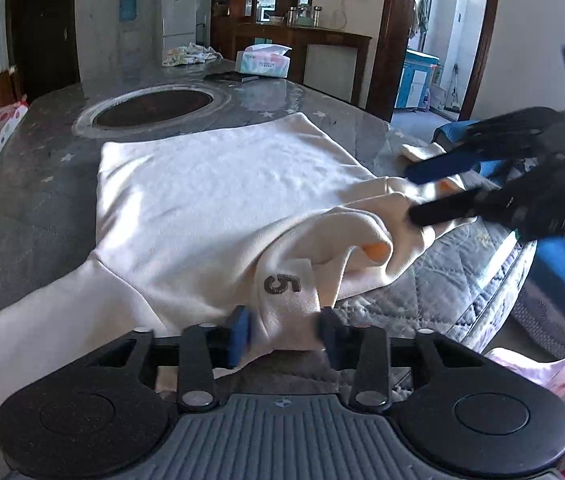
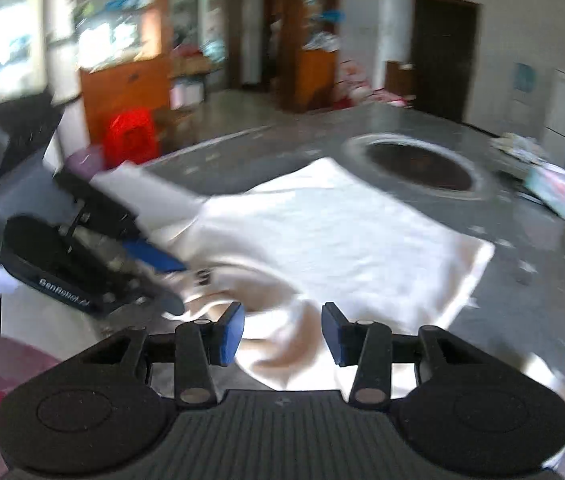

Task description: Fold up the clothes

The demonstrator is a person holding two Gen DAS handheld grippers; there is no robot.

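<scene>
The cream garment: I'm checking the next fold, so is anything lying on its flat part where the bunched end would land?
Nothing visible does. The flat part of the cream garment is bare. The left hand-held gripper pinches the bunched end marked 5; the right hand-held gripper is open over the cloth. The tissue box sits well beyond it.

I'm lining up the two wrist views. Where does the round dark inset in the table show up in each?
Left wrist view: round inset upper left of centre, beyond the cream garment.
Right wrist view: round inset upper right, blurred, beyond the garment.
Shared landmark: the tissue box past the inset.
</scene>
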